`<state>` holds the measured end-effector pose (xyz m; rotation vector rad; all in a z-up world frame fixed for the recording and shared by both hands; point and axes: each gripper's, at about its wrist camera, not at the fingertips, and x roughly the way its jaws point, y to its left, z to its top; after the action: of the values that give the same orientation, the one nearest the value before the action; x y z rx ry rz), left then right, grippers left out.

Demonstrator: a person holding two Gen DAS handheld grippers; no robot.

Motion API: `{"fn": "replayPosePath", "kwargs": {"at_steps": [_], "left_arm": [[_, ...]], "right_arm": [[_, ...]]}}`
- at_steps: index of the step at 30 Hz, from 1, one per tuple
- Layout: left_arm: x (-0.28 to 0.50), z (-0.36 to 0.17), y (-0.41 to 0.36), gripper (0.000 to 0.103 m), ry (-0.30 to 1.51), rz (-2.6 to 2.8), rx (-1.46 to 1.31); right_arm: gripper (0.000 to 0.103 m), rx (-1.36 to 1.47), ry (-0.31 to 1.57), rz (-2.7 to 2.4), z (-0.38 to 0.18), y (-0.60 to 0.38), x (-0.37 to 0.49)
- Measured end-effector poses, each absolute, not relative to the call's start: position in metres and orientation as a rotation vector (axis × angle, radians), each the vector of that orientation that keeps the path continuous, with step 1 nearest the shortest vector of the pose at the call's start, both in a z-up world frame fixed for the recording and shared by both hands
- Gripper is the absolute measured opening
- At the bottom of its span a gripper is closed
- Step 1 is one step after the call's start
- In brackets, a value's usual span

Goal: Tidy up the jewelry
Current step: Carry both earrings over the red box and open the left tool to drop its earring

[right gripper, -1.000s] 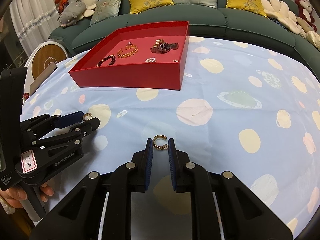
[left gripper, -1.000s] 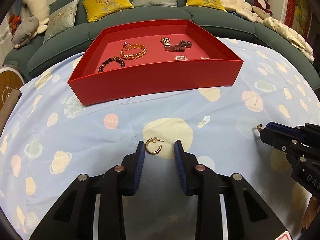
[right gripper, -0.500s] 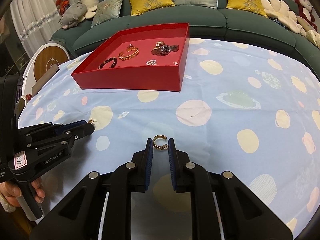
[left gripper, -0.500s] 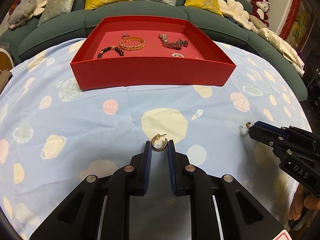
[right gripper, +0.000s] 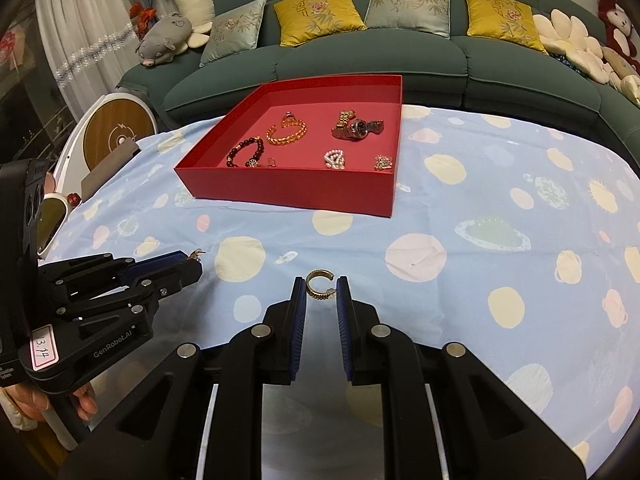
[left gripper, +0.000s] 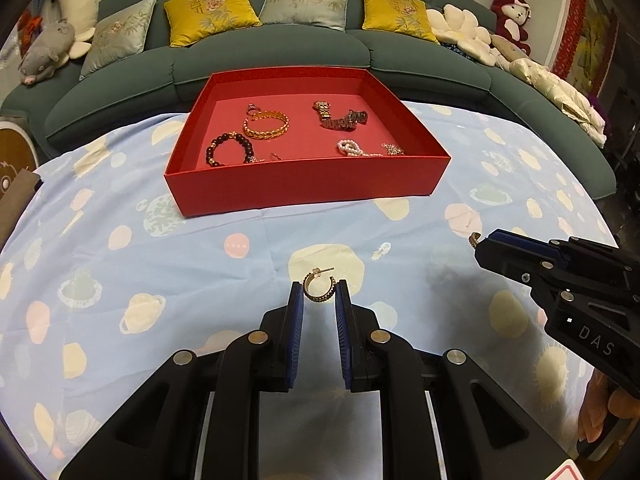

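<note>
Grippers, two. Left gripper (left gripper: 319, 296): fingers pinching one gold hoop earring (left gripper: 319, 286) with a post, held at the tips above the tabletop (left gripper: 120, 272). Right gripper (right gripper: 320, 290): fingers pinching one gold open ring (right gripper: 319, 285), likewise at the tips.

Red tray (left gripper: 304, 188), one, standing on the tabletop beyond both grippers, in front of the sofa (left gripper: 280, 48). Contents:
- dark bead bracelet (left gripper: 228, 148), one
- gold chain bracelet (left gripper: 266, 124), one
- metal wristwatch (left gripper: 340, 118), one
- pearl piece (left gripper: 352, 148), one
- small sparkly piece (left gripper: 392, 149) near the right wall, one; type cannot be told.

Tabletop cover: pale blue cloth printed with planets and dots.

Cushions on sofa: yellow, three; grey-green, two.

Legible writing: "DAS" on the right gripper's body in the left wrist view; "GenRobot.AI" and a tag "1314" on the left gripper's body in the right wrist view.
</note>
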<state>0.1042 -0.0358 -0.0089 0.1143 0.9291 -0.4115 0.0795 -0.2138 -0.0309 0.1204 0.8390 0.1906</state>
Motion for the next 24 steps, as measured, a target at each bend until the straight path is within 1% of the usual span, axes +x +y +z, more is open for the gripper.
{"fn": "replayPosePath", "kwargs": {"at_steps": [12,18,24], "left_arm": [[0.111,0.018,-0.02,0.013,0.908,-0.348,0.067],[0.125,0.049,-0.01,0.013,0.865,-0.31,0.021],[0.147,0.083,-0.002,0.013,0.797,-0.272,-0.012]], "right_arm": [[0.015,0.12,0.775,0.21,0.0,-0.19,0.081],[0.015,0.13,0.743,0.211,0.015,-0.179,0.088],[0.015,0.146,0.675,0.192,0.046,-0.182,0.1]]}}
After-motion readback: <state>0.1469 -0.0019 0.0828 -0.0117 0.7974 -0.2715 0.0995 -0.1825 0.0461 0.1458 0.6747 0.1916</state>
